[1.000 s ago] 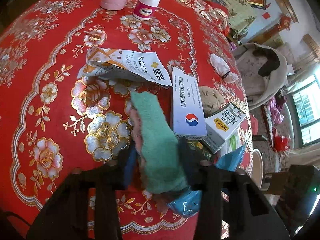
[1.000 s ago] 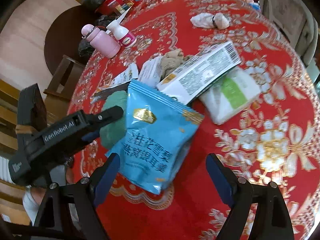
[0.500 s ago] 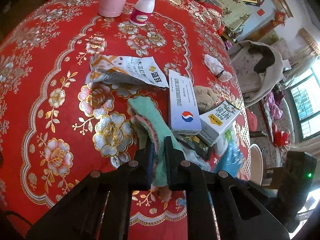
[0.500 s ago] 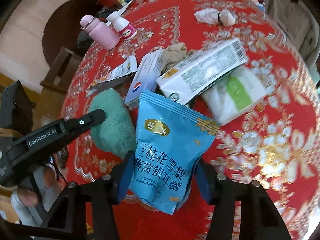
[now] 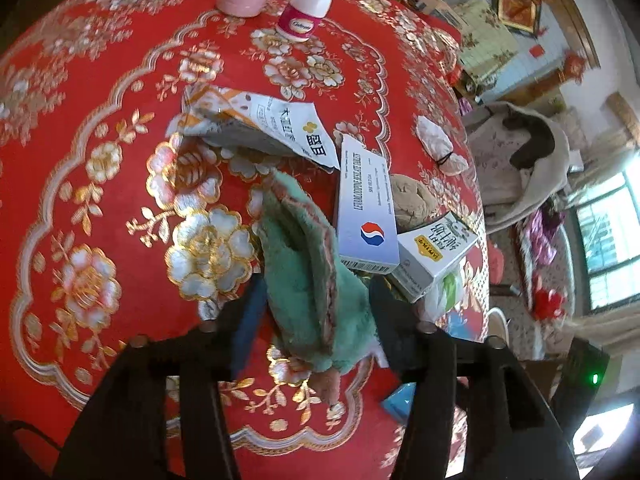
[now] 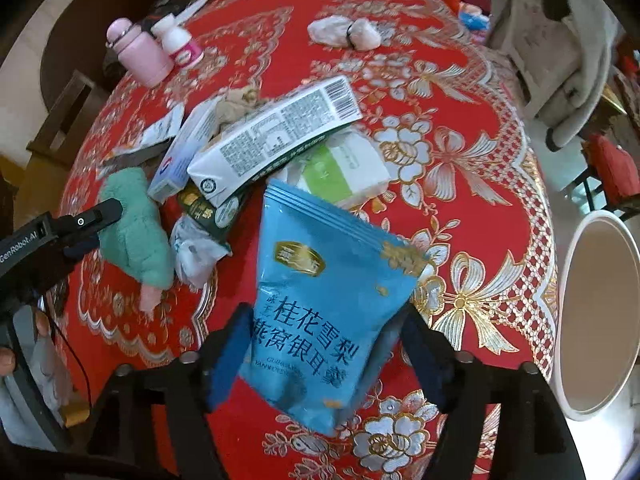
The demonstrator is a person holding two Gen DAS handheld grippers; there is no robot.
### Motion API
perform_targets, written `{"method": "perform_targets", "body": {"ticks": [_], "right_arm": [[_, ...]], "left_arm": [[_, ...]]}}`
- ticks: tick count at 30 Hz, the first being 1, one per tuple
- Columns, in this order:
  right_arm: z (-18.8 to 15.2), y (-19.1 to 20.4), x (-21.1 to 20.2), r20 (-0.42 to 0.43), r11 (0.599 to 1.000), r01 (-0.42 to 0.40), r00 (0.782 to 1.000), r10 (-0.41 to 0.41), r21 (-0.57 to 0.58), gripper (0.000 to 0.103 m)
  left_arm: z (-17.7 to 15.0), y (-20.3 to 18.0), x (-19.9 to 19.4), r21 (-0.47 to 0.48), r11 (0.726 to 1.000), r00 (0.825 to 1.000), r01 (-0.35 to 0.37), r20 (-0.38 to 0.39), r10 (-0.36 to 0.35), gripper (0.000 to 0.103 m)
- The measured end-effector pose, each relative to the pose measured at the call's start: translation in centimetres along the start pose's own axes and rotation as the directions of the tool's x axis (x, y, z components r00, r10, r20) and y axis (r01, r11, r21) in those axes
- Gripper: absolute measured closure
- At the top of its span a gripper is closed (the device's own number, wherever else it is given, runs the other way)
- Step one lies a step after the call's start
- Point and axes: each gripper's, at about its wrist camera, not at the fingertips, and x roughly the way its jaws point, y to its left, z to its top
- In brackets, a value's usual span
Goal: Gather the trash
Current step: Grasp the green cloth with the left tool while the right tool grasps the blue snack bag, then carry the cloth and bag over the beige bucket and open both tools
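Note:
A pile of trash lies on the red flowered tablecloth [image 5: 100, 160]: a torn white wrapper [image 5: 256, 124], a white and blue box [image 5: 366, 208], a milk carton [image 6: 272, 140], a tissue pack [image 6: 344, 164]. My left gripper [image 5: 316, 304] is open around a green fluffy cloth [image 5: 312, 264], which lies between its fingers. That cloth also shows in the right wrist view [image 6: 136, 228]. My right gripper [image 6: 328, 352] is shut on a blue snack bag [image 6: 324, 304], held above the cloth.
A pink flask [image 6: 140, 58] and a white pill bottle [image 6: 180, 46] stand at the far side. A crumpled tissue [image 6: 344, 32] lies beyond the pile. A white bin [image 6: 600, 312] stands off the table's right edge. A chair with a coat [image 6: 560, 40] stands behind.
My left gripper closed on the green cloth half a second ago and has opened again. My right gripper has closed on the blue bag and lifted it toward the right.

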Motion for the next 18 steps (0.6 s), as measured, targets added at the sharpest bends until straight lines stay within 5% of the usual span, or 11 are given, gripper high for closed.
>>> {"method": "perform_targets", "body": {"ticks": [11,14,18], "right_arm": [[-2.5,1.0,0.5,0.066,0.997,-0.013,0.998,0.008,0.079,0.019],[-2.8,1.1,1.4,0.058,0.995,-0.016,0.998,0.010,0.098,0.020],[-3.0,0.6,1.5,0.094,0.994,-0.040,0.995,0.030,0.099,0.047]], "left_arm": [[-0.6,-0.9,1.6,0.024,0.999,1.000,-0.026,-0.016,0.026,0.049],[-0.8,-1.2,1.3,0.069,0.997,0.999,-0.033,-0.014,0.034,0.060],[-0.8,-1.0,0.3,0.078,0.996,0.999,-0.039,-0.015,0.040,0.071]]}}
